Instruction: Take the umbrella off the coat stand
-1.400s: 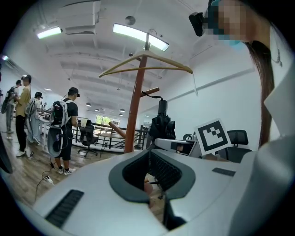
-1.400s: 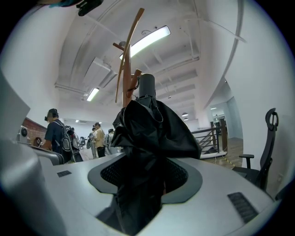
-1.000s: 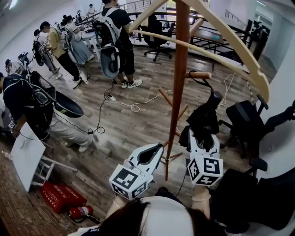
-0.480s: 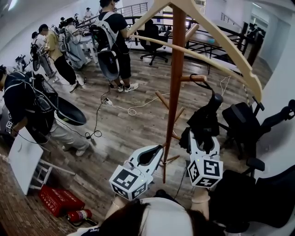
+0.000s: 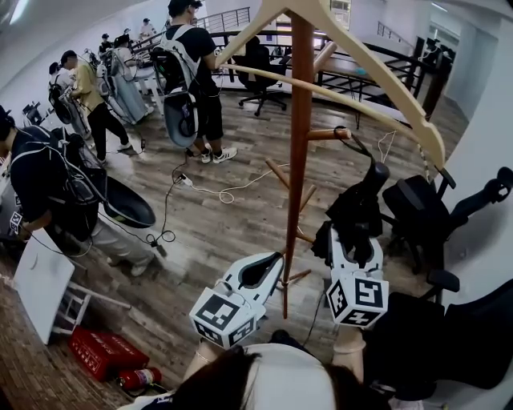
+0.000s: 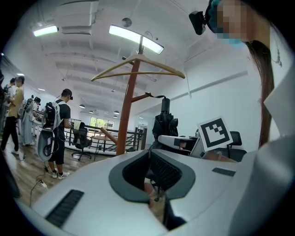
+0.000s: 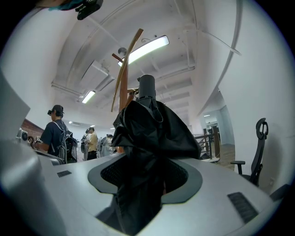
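Pose check: holding both grippers out level, low and close to the body in the head view. Got the right gripper clamped on the folded black umbrella, pads squeezing bunched fabric that packs the whole gap in the right gripper view. Got the left gripper parked just left of the coat stand, tips pinched together with nothing between them, only an oval hole behind the tips.

Umbrella-wise: hanging upright just right of the stand, handle on top, thin strap looped over a short side peg. Not off the peg yet. Pale hanger-shaped arms spreading across the top of the stand.

Room stuff: grey-brown wood plank floor with a white cable snaking over it. Black office chairs by the white wall on the right. Red crate and red fire extinguisher down at the lower left, beside a white panel leaning on some kind of frame. Bunch of people with backpacks further back, near a railing. Long light strips on a white ceiling.
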The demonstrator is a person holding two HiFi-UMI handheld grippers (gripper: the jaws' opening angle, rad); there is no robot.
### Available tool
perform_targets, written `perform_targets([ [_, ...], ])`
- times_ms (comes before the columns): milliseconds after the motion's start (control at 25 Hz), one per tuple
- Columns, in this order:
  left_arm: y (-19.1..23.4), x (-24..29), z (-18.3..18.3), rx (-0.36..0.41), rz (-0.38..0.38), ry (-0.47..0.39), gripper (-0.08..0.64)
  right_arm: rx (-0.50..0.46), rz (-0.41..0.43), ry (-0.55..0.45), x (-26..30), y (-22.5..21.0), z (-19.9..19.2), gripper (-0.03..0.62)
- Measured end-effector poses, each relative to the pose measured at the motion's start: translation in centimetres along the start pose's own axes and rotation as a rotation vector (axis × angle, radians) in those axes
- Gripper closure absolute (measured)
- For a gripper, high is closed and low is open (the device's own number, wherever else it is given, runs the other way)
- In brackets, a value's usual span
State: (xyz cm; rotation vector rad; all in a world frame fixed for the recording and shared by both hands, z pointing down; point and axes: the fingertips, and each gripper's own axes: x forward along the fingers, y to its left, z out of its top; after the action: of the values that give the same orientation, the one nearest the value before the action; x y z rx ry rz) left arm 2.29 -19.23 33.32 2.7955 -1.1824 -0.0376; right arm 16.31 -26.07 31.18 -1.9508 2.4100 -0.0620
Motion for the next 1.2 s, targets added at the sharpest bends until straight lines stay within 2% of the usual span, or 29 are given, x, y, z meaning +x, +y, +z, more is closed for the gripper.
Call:
perform_targets([
  [680, -0.6, -0.8, -0.4, -0.008, -0.011, -0.002, 0.549, 0.005, -0.023, 0.006, -1.5, 0.1, -0.5, 0.348],
  [1200, -1.8, -1.9, -0.8, -0.001, -0.048, -0.002, 0.549, -0.005, -0.043, 0.014, -4.0, 0.7, -1.3, 0.348],
])
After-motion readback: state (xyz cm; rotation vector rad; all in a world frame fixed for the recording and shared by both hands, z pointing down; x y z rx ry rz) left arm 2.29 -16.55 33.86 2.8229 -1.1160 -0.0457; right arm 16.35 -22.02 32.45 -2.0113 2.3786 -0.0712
